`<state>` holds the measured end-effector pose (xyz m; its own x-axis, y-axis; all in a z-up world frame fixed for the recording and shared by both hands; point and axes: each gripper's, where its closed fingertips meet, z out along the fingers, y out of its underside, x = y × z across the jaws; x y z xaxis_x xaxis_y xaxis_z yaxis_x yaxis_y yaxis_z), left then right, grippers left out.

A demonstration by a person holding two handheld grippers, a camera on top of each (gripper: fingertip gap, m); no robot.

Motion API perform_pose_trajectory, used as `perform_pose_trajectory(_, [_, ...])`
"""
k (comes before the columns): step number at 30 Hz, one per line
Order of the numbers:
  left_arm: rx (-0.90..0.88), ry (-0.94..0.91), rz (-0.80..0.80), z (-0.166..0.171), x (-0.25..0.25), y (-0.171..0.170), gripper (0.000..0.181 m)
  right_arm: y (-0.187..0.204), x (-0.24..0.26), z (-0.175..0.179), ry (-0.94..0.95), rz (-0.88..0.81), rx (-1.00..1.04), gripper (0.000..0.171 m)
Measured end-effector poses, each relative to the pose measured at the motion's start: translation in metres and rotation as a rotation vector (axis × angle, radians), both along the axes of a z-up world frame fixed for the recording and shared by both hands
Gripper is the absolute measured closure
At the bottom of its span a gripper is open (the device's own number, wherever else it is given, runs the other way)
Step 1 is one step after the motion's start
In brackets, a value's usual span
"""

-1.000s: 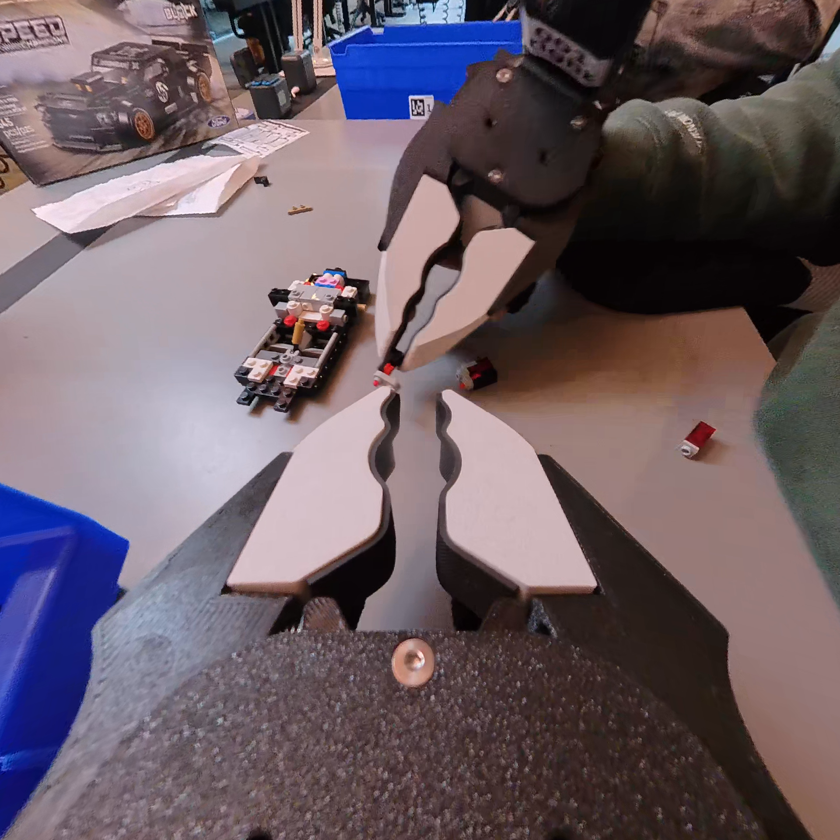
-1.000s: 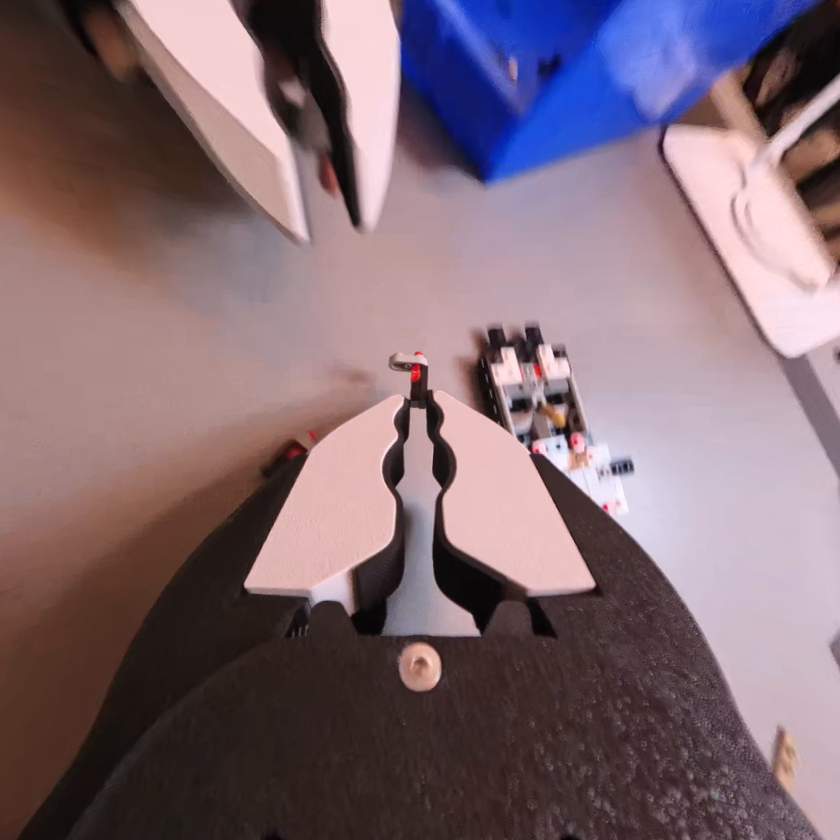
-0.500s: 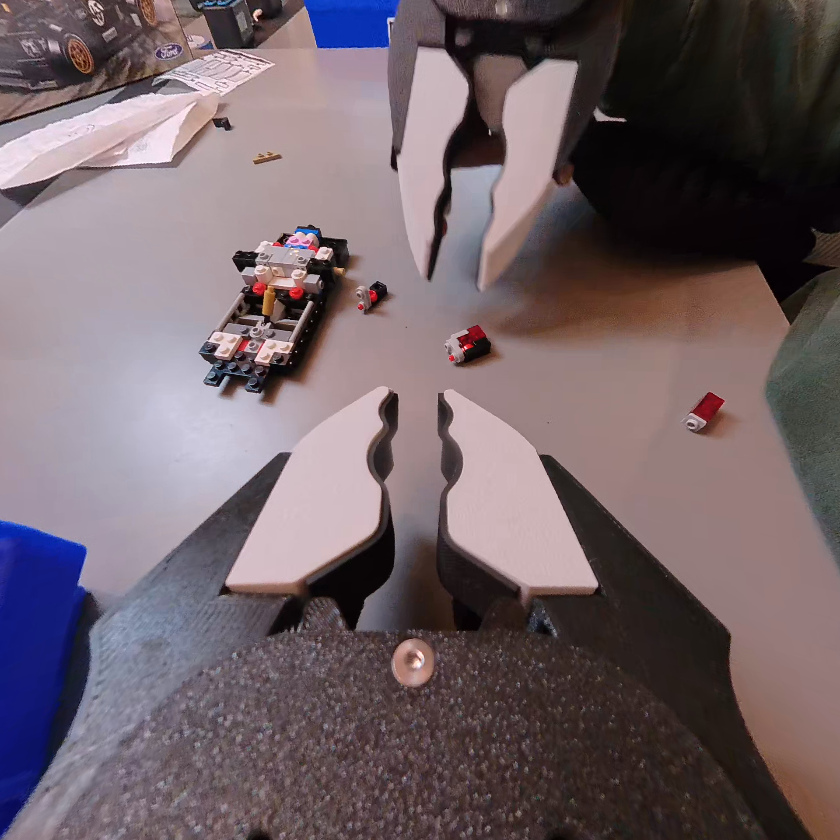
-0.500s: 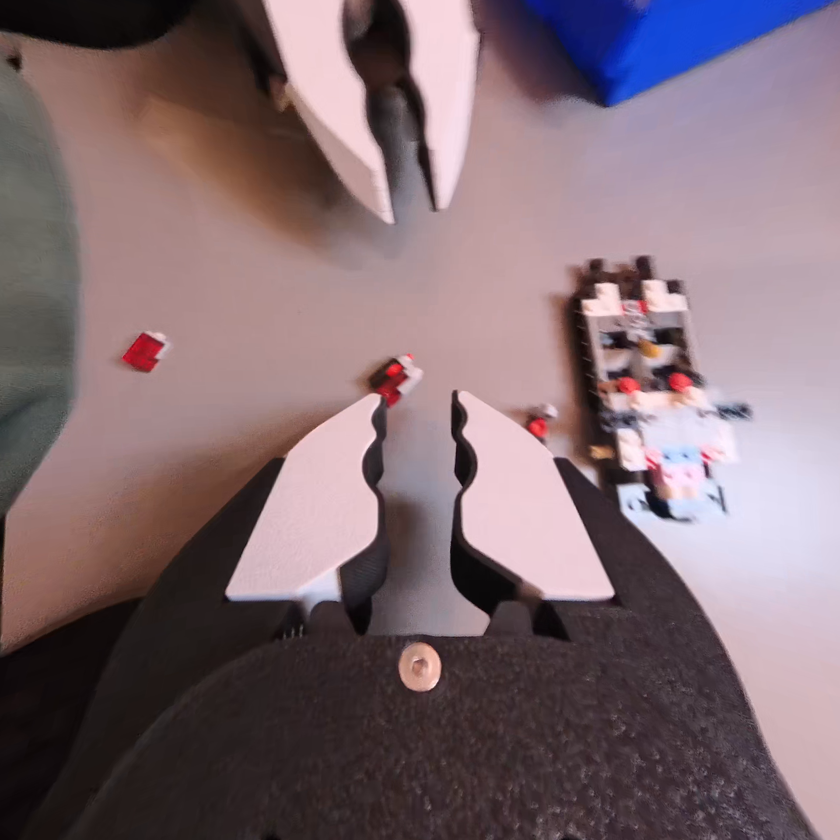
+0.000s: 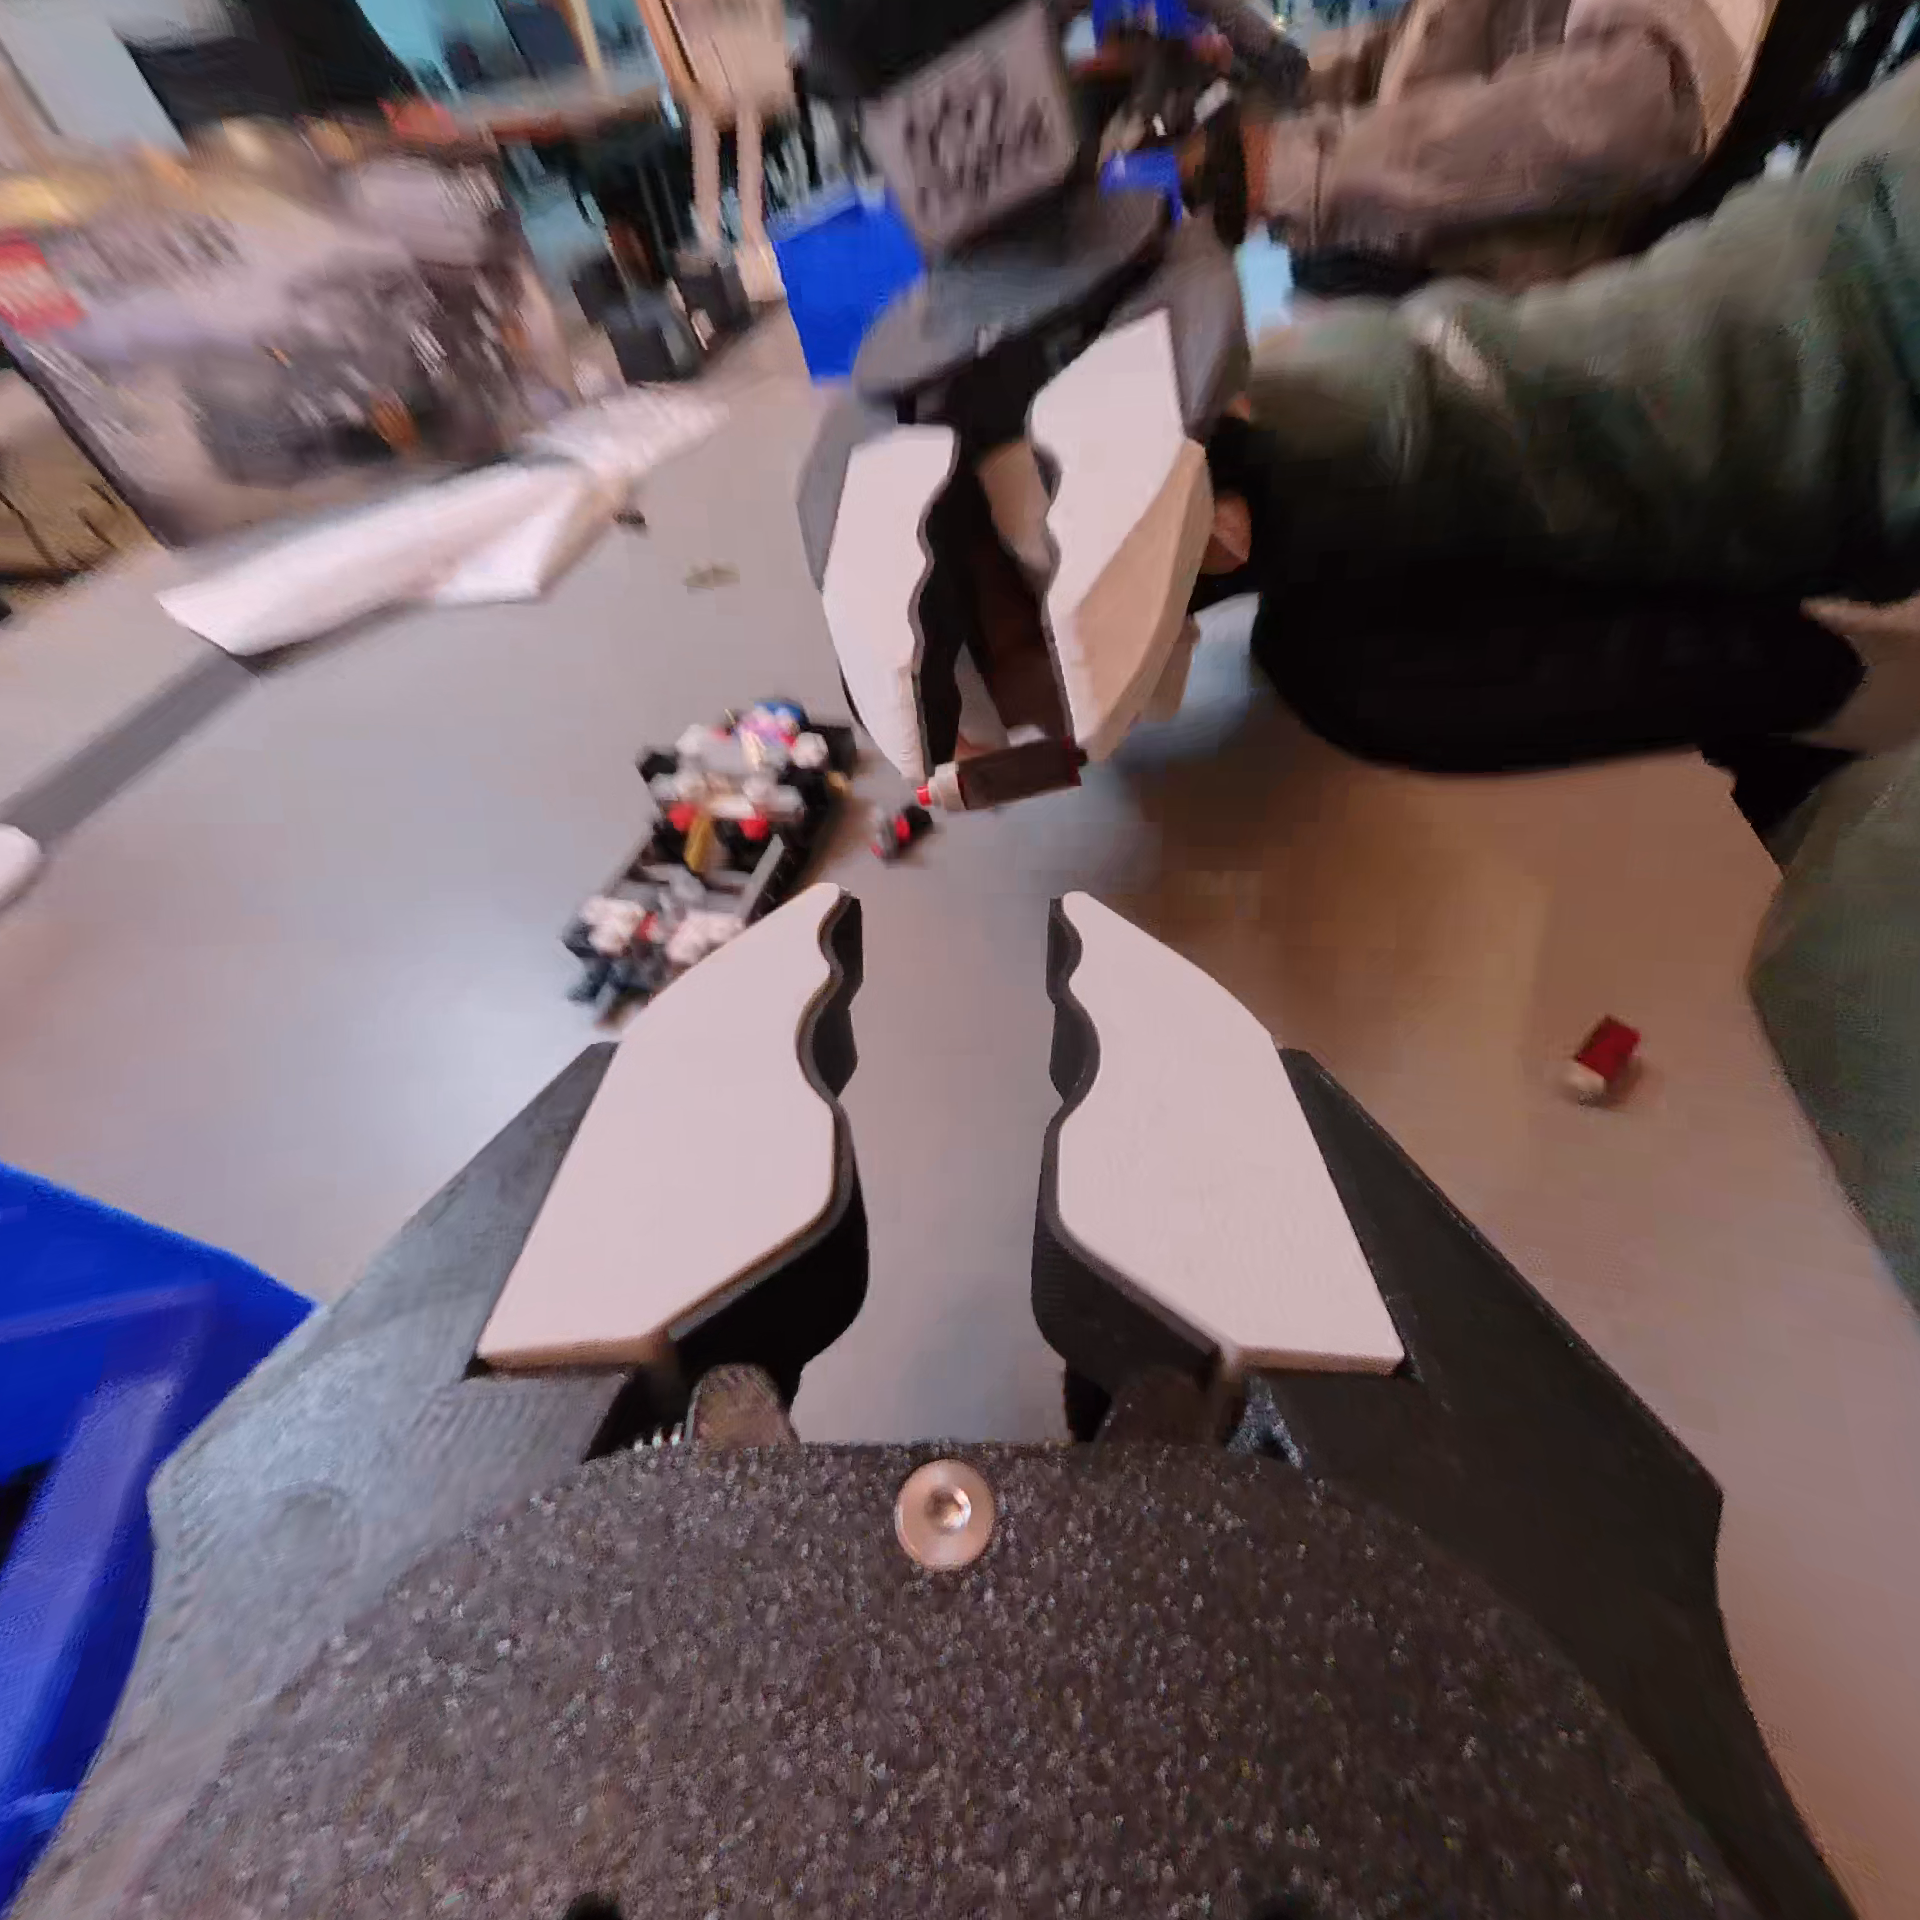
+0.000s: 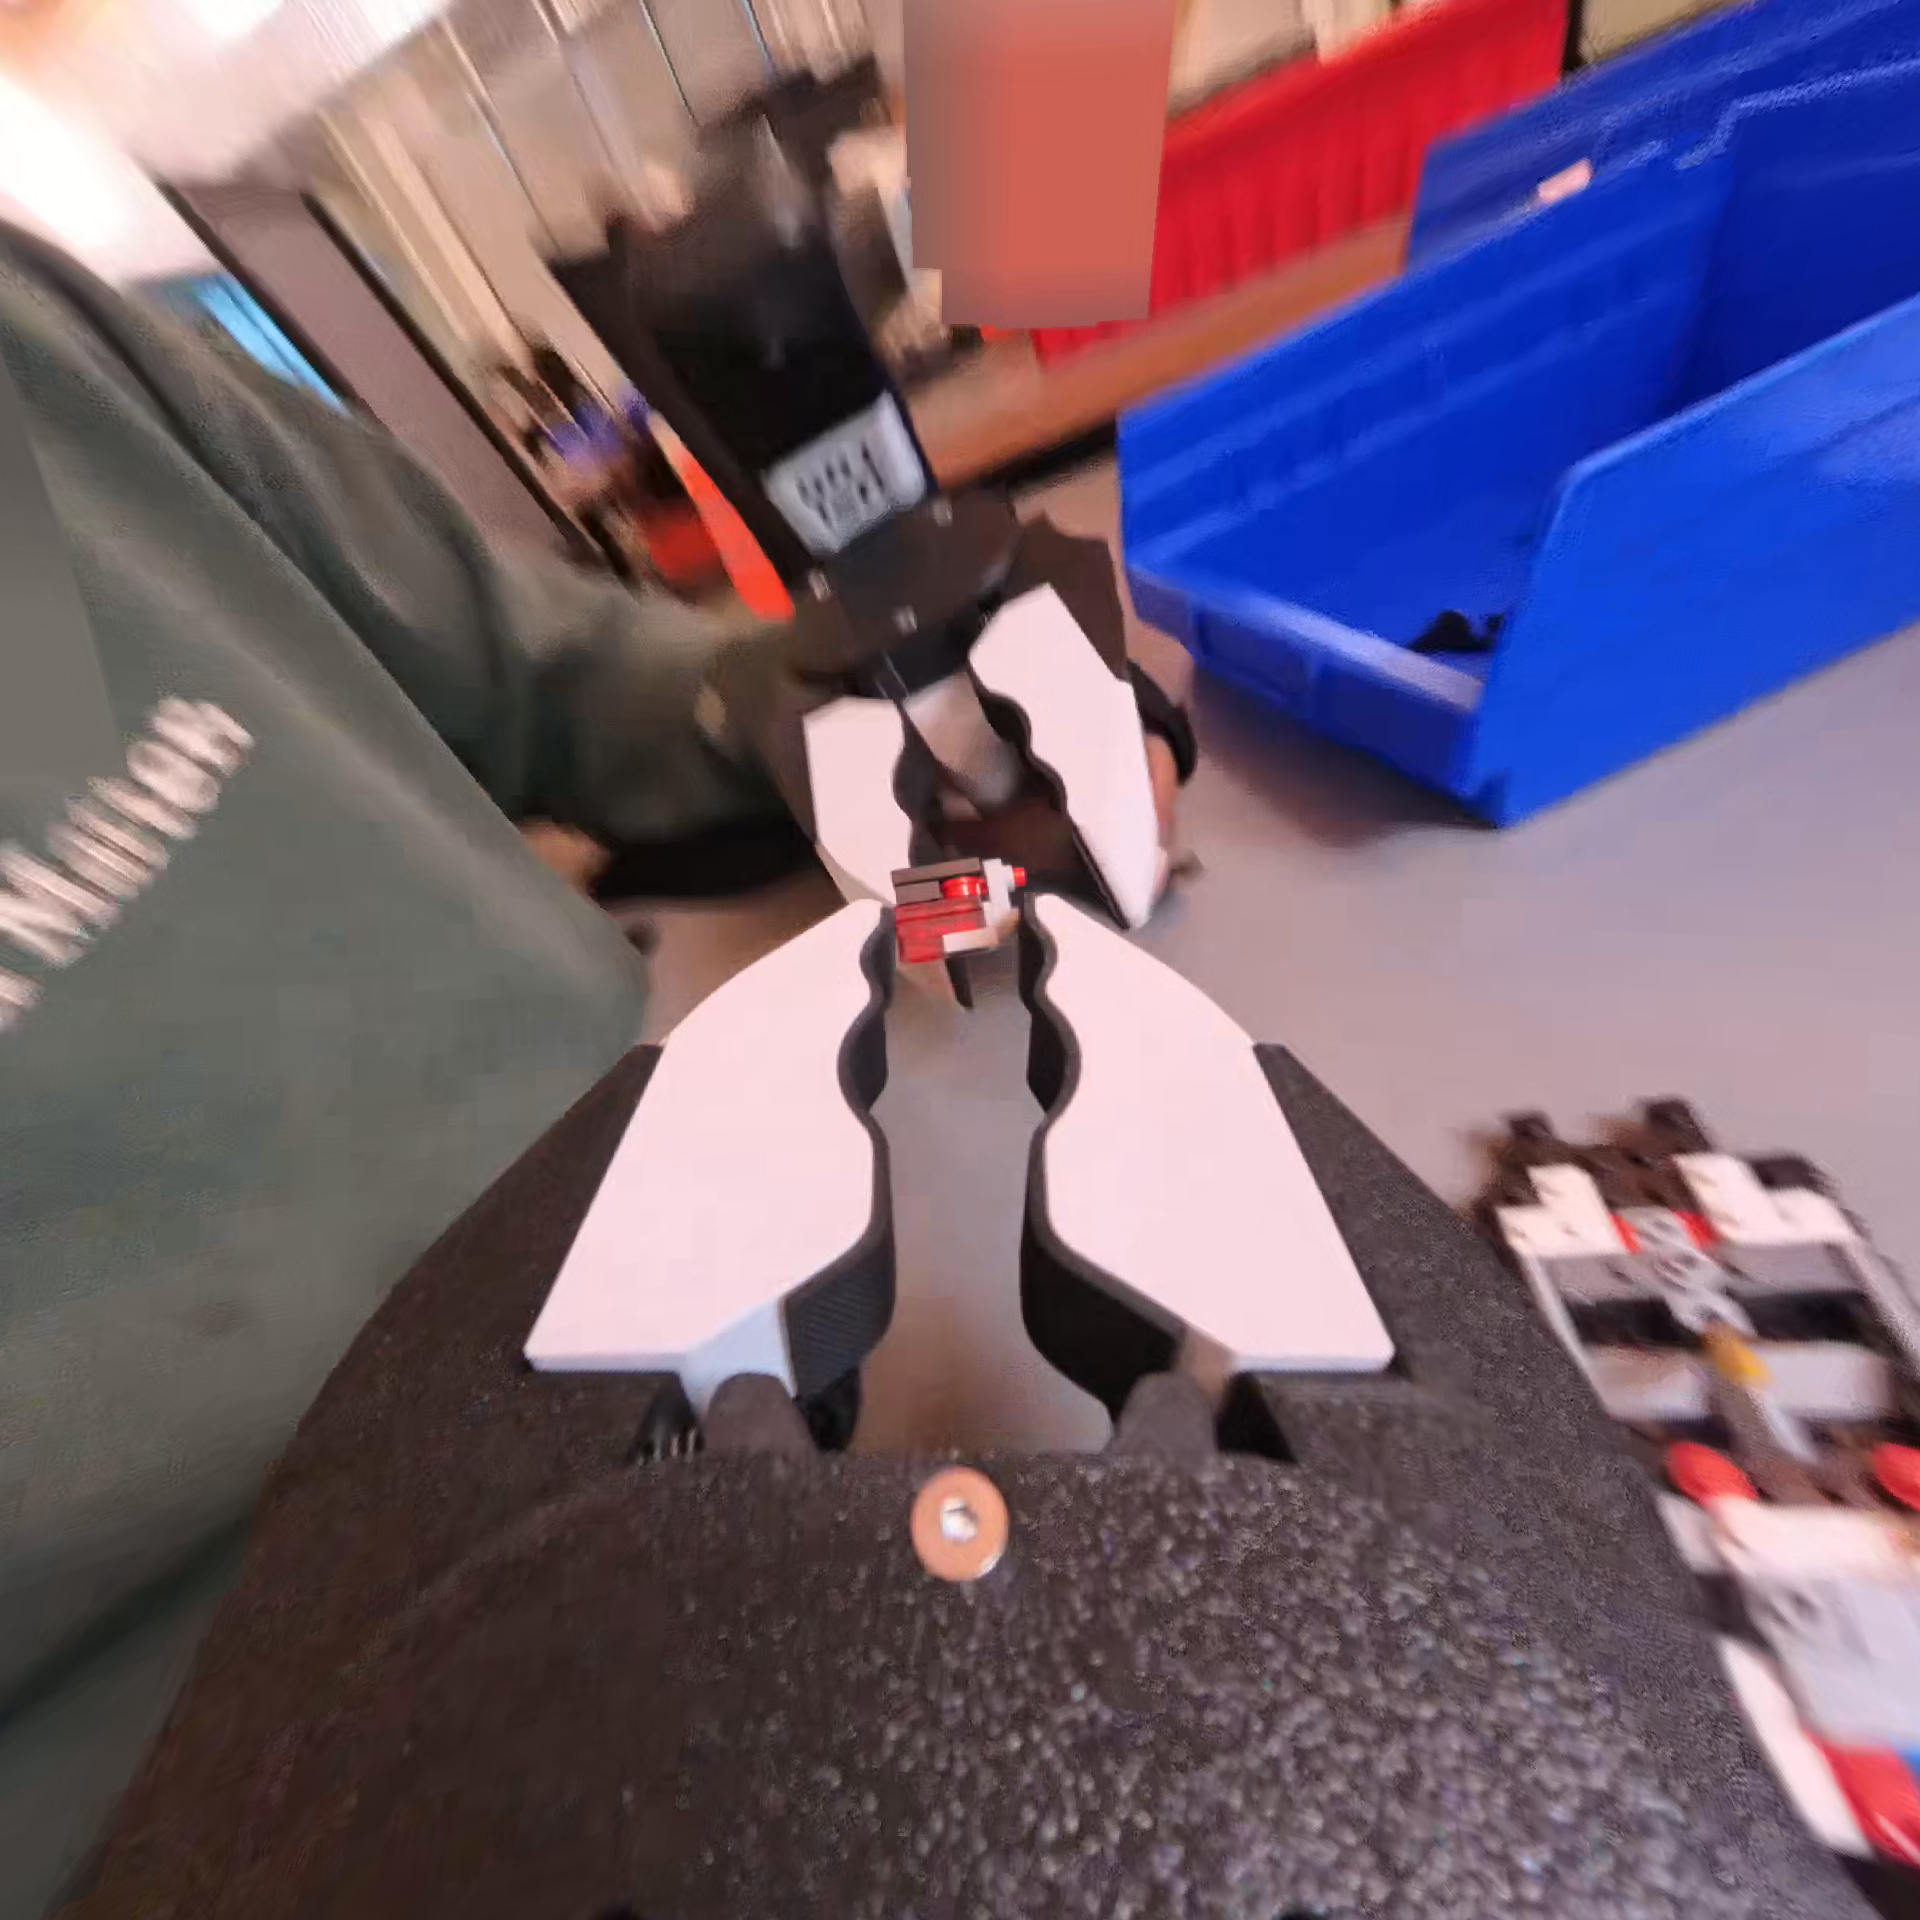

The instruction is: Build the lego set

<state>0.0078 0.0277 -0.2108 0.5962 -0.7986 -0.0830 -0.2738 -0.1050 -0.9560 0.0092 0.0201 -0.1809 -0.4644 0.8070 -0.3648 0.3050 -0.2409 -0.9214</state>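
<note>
Since half a second ago, my right tool (image 6: 951, 914) is no longer hanging empty above the desk (image 5: 312, 935): it is now gripping a small red, black and white brick cluster (image 6: 951, 906) between its fingertips, lifted clear of the surface. Seen from the left wrist view, that brick cluster (image 5: 1003, 777) is sitting crosswise at the tips of the right tool (image 5: 997, 764). My left tool (image 5: 951, 904) is hovering low over the desk with its fingers spread apart, holding nothing, its tips pointing toward the right tool. A partly built toy car chassis (image 5: 717, 842) is lying on the desk, away from every edge, and a tiny red and black piece (image 5: 902, 828) is lying just beside it. A loose red brick (image 5: 1605, 1055) is resting near the desk's right edge. A blue bin (image 6: 1558, 520) is standing behind the left tool.
</note>
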Motion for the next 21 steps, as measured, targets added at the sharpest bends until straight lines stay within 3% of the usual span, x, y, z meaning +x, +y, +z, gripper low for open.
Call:
perform_pose_trajectory(5, [0.179, -0.158, 0.01, 0.045, -0.001, -0.003, 0.146, -0.007, -0.011, 0.021, 0.023, 0.116, -0.427, 0.149])
perform_pose_trajectory(11, [0.255, -0.115, 0.057, 0.051, -0.007, -0.002, 0.162, -0.002, -0.018, 0.028, 0.022, 0.182, -0.724, 0.149])
perform_pose_trajectory(16, [0.155, -0.104, 0.108, 0.041, -0.019, 0.007, 0.163, 0.028, -0.018, 0.022, 0.066, -0.022, -0.557, 0.152])
perform_pose_trajectory(21, [0.07, 0.048, 0.124, 0.012, -0.021, 0.013, 0.163, 0.021, -0.021, 0.001, 0.026, -0.139, -0.033, 0.146])
